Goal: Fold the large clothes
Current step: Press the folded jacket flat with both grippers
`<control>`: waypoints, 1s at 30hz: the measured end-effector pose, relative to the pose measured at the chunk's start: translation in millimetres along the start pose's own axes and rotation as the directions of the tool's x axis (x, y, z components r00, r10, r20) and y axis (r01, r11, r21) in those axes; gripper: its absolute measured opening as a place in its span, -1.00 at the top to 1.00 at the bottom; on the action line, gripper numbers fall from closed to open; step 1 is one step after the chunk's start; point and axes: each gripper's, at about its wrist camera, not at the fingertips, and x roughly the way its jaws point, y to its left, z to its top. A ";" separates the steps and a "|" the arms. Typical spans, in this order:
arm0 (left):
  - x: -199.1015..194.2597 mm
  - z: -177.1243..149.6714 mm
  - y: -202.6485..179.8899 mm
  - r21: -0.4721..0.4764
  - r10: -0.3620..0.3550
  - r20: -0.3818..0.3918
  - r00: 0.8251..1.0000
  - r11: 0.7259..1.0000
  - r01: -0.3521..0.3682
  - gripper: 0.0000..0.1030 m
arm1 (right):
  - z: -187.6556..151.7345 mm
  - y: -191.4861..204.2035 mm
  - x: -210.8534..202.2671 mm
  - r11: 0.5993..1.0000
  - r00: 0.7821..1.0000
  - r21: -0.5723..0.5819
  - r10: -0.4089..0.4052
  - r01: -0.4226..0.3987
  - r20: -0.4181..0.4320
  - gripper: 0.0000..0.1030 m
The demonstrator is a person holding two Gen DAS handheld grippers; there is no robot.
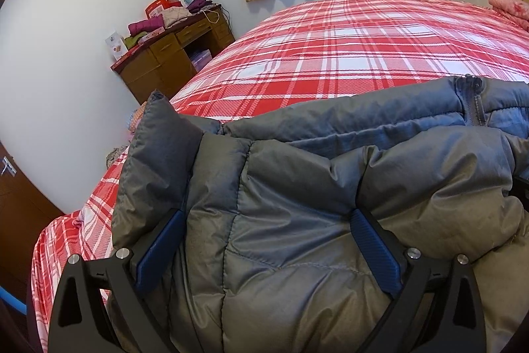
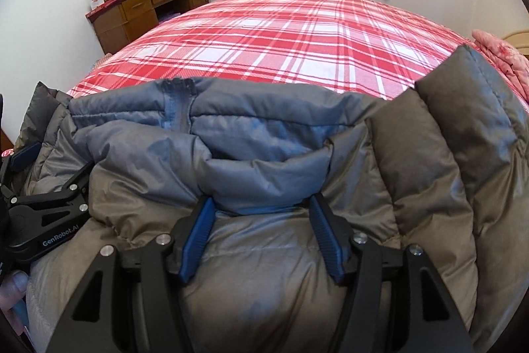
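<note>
Two grippers work a grey puffer jacket (image 1: 297, 204) bunched at the near edge of the plaid bed (image 1: 330, 55). The left gripper (image 1: 267, 220) has its fingers spread wide around a thick fold. The right gripper (image 2: 261, 214) pinches the blue lining, its jaws opening. Folding looks midway: the bundle is still loose.

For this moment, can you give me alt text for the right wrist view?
A grey puffer jacket fills the foreground, a fold of its blue-grey lining bulging between the blue pads of the right hand-held gripper, whose jaws are opening. The left hand-held gripper grips the jacket's left edge, and a red plaid bed stretches beyond.
</note>
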 end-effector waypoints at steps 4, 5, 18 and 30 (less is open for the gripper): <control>-0.2 0.1 -0.4 0.002 0.003 0.001 1.000 1.000 -0.003 -0.96 | 0.0 0.7 1.6 1.000 1.000 -0.004 -0.005 0.005 -0.003 -0.24; -0.2 0.0 -0.5 0.001 0.002 0.000 1.000 1.000 -0.002 -0.96 | 0.0 0.9 2.1 1.000 1.000 -0.005 -0.006 0.006 -0.003 -0.24; -56.1 -3.6 54.6 -0.043 -0.086 0.061 0.994 0.995 0.088 -0.95 | -1.8 16.7 -30.8 0.996 0.996 -0.026 -0.088 0.089 0.029 -0.25; -17.0 -23.3 55.3 -0.069 -0.032 0.009 0.999 0.997 0.032 -0.96 | -30.6 47.3 -21.7 0.990 0.992 -0.065 -0.127 0.129 0.025 -0.49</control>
